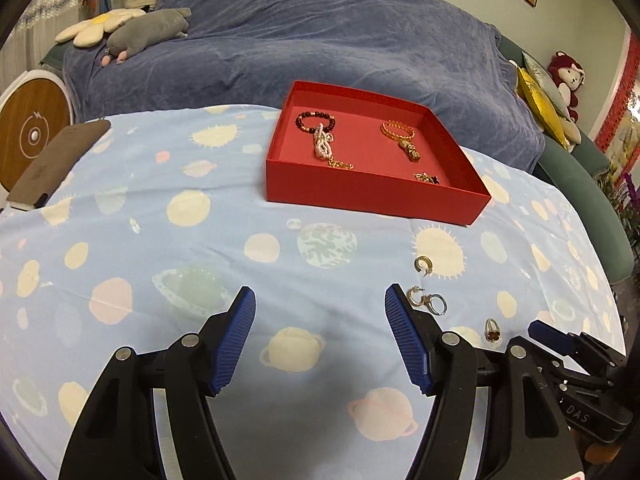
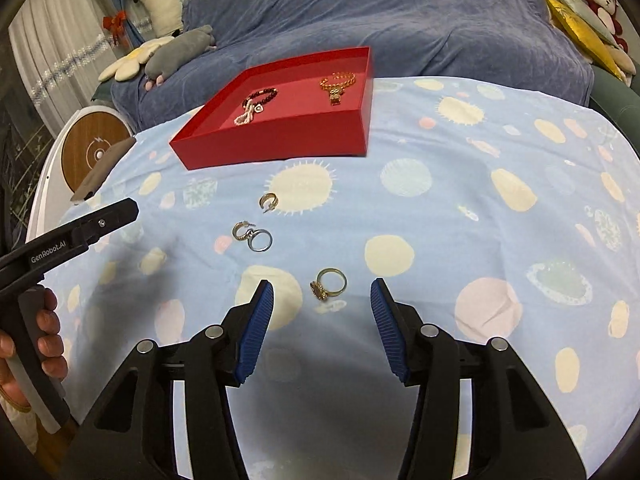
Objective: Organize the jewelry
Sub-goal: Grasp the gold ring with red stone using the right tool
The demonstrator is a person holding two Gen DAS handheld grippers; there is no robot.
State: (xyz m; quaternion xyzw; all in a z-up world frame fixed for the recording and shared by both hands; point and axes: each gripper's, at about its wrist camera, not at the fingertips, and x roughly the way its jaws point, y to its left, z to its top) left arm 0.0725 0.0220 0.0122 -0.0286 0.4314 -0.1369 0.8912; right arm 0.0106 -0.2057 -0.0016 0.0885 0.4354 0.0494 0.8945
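Observation:
A red tray (image 1: 372,196) (image 2: 280,140) sits on the planet-print cloth and holds a dark bead bracelet (image 1: 314,120), a gold bracelet (image 1: 398,130), a pearl piece and small gold items. Loose on the cloth are a gold hoop earring (image 1: 423,265) (image 2: 268,201), a twisted hoop earring (image 2: 241,231), a silver ring (image 1: 437,304) (image 2: 260,240) and a gold ring with a stone (image 1: 492,330) (image 2: 329,283). My left gripper (image 1: 320,304) is open and empty, left of the earrings. My right gripper (image 2: 322,294) is open, its fingertips on either side of the gold stone ring.
A brown phone case (image 1: 52,164) lies at the cloth's left edge by a round wooden-faced device (image 1: 32,132). A blue-covered sofa (image 1: 320,40) with plush toys stands behind the table. The left gripper's body (image 2: 60,244) shows at the left of the right wrist view.

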